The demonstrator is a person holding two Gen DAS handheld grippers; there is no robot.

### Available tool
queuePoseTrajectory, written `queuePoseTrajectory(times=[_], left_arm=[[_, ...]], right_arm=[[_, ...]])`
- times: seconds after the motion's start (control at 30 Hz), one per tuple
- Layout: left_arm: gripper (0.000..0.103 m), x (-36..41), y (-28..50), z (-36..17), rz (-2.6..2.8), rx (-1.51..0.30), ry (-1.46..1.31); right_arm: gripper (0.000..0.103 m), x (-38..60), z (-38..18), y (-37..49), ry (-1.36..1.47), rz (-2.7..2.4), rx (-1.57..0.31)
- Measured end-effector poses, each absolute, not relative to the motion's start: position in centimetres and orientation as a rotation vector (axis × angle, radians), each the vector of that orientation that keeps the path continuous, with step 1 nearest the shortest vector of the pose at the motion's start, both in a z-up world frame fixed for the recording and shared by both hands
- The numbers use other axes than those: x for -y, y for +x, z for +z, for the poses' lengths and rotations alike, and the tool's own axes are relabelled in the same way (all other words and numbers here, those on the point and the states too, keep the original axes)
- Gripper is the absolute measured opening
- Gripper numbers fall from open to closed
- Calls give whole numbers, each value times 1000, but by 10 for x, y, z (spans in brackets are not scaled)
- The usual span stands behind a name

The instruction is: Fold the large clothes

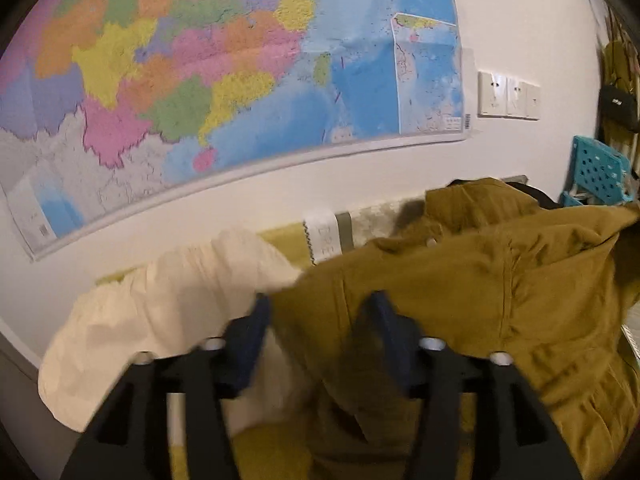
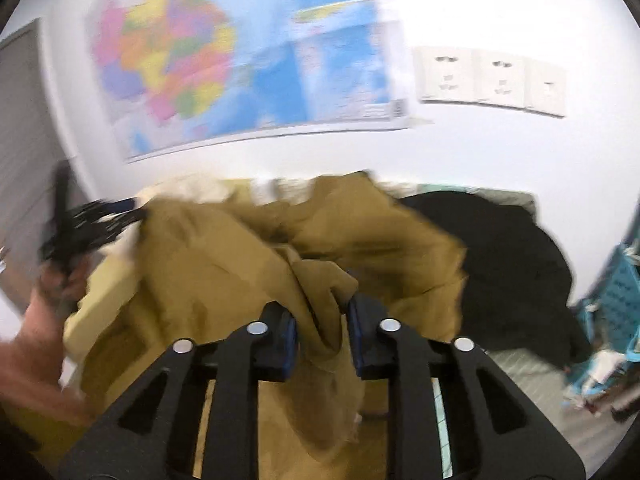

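Note:
An olive-brown jacket (image 1: 480,280) is bunched up over a yellow-green surface (image 1: 284,240); it also shows in the right wrist view (image 2: 224,264). My left gripper (image 1: 320,308) has its jaws apart, with jacket cloth lying between the blue pads; whether they pinch it is unclear. My right gripper (image 2: 322,320) is shut on a fold of the jacket and holds it up. The left gripper also shows at the left of the right wrist view (image 2: 100,216), at the jacket's far edge.
A cream garment (image 1: 168,312) lies left of the jacket. A black garment (image 2: 504,264) lies to its right. A turquoise basket (image 1: 600,172) stands at the far right. A map (image 1: 224,72) and wall sockets (image 1: 508,96) are on the white wall behind.

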State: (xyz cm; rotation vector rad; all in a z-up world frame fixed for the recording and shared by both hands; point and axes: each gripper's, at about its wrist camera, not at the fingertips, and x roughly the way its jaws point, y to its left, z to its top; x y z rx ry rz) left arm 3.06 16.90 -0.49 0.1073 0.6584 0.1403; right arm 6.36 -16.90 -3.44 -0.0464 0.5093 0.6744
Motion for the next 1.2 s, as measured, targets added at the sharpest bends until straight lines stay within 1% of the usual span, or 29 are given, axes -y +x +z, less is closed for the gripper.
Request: queuePoseTrajectory(times=[0.07, 0.1, 0.17, 0.2, 0.23, 0.27, 0.3, 0.37, 0.4, 0.47, 0.53, 0.57, 0.6, 0.67, 0.7, 0.73, 0.77, 0.8, 0.83, 0.87, 0.9, 0.93, 1.0, 1.03, 1.07, 1.13, 1.17, 1.2], left_arm=[[61, -164, 51, -21, 161, -716, 115], [60, -161, 63, -34, 185, -753, 137], [60, -158, 73, -52, 244, -774, 200], [61, -159, 75, -59, 265, -779, 219], [62, -162, 75, -63, 276, -784, 221], [63, -166, 73, -64, 286, -786, 221], [63, -169, 70, -64, 295, -781, 216], [64, -175, 60, -59, 307, -760, 226], [65, -177, 53, -54, 319, -746, 231], [65, -178, 42, -47, 308, -727, 220], [64, -173, 28, -37, 262, -691, 204], [65, -168, 23, -34, 213, -677, 197], [65, -162, 18, -33, 156, -667, 191], [65, -148, 15, -37, 60, -685, 201], [66, -142, 17, -43, 39, -703, 216], [66, -137, 23, -53, 50, -726, 240], [67, -133, 30, -63, 61, -757, 263], [68, -134, 35, -71, 73, -778, 275], [68, -135, 39, -76, 89, -786, 278], [68, -137, 42, -80, 111, -793, 281], [67, -139, 45, -81, 124, -793, 281], [67, -144, 47, -81, 135, -794, 254], [67, -146, 51, -78, 130, -783, 204], [67, -146, 53, -78, 134, -772, 208], [68, -142, 55, -81, 148, -766, 228], [73, -133, 64, -93, 180, -787, 271], [74, -130, 69, -100, 186, -800, 292], [75, -127, 74, -108, 196, -824, 319]], right_arm=[[40, 159, -40, 84, -54, 633, -529], [44, 152, -52, 103, -61, 607, -569], [47, 138, -71, 127, -69, 587, -635], [51, 133, -84, 136, -78, 570, -669], [57, 133, -95, 142, -75, 564, -699], [72, 134, -98, 143, -64, 556, -705], [81, 143, -101, 141, -22, 564, -688], [88, 169, -101, 130, 85, 617, -647], [90, 179, -101, 125, 116, 634, -636], [90, 205, -105, 113, 193, 679, -620], [80, 216, -115, 110, 235, 709, -654], [72, 213, -118, 115, 234, 706, -673], [70, 212, -125, 117, 229, 685, -696], [69, 207, -137, 126, 253, 693, -735], [66, 204, -140, 128, 258, 699, -747], [61, 196, -142, 130, 245, 699, -750], [43, 187, -140, 130, 217, 703, -741], [34, 181, -139, 129, 190, 699, -736], [33, 175, -134, 127, 151, 674, -719], [28, 174, -126, 123, 131, 653, -681], [14, 175, -114, 117, 112, 635, -631], [10, 177, -103, 111, 83, 597, -580], [11, 185, -83, 99, 50, 522, -488], [11, 187, -81, 99, 45, 518, -486], [13, 186, -85, 105, 30, 505, -520], [19, 181, -104, 120, 12, 484, -613], [32, 177, -117, 128, -5, 479, -673], [48, 177, -126, 132, -12, 464, -705]])
